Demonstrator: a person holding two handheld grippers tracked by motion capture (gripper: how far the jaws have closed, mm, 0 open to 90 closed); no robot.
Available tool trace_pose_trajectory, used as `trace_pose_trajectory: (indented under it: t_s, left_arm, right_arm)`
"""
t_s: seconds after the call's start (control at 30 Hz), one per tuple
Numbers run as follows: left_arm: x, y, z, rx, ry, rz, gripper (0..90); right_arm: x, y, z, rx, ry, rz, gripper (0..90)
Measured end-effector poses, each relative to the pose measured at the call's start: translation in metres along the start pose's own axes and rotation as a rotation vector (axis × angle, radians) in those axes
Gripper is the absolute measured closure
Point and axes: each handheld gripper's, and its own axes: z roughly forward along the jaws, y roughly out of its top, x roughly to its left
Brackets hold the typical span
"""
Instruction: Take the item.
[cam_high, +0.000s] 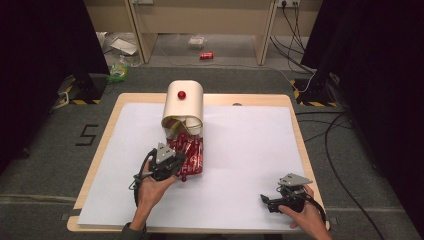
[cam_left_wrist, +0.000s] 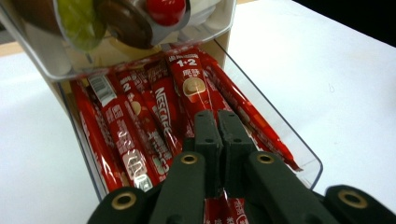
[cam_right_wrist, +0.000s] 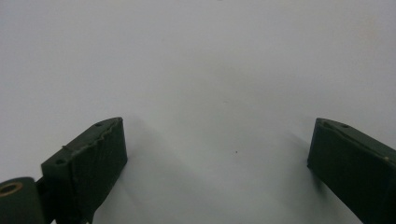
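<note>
Two grippers sit on my side of the clear drawer (cam_high: 192, 155), which is pulled out toward me from the cream dispenser (cam_high: 183, 107). From the high view, the left gripper (cam_high: 169, 165) is right at the drawer's near end, while the right gripper (cam_high: 285, 197) rests well apart, off to the drawer's right on the white sheet (cam_high: 250, 150). The left is clearly the nearer hand.

Along the left gripper (cam_left_wrist: 221, 128), I see its jaws pressed together over a red coffee stick (cam_left_wrist: 192, 86); whether they pinch it or merely lie on it I cannot tell. The sticks run lengthwise in the drawer (cam_left_wrist: 280, 135), straight away from the tool, so I judge any lift must follow that axis. Above the drawer, a clear tray (cam_left_wrist: 205, 21) holds round capsules.

Along the right gripper (cam_right_wrist: 217, 154), the jaws stand wide apart, holding nothing, over bare white sheet (cam_right_wrist: 210, 70).
</note>
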Motion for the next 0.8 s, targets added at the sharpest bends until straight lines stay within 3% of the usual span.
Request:
trace_pose_trajectory:
  t_s: [0.23,0.8]
  left_arm:
    - [0.005,0.0,-0.007,0.008,-0.019,-0.012,86.7]
    - [0.006,-0.004,-0.022,0.018,-0.031,0.004,86.6]
  right_arm:
    - [0.0,0.0,0.0,0.0,0.0,0.001,5.1]
    - [0.0,0.0,0.0,0.0,0.0,0.002,5.1]
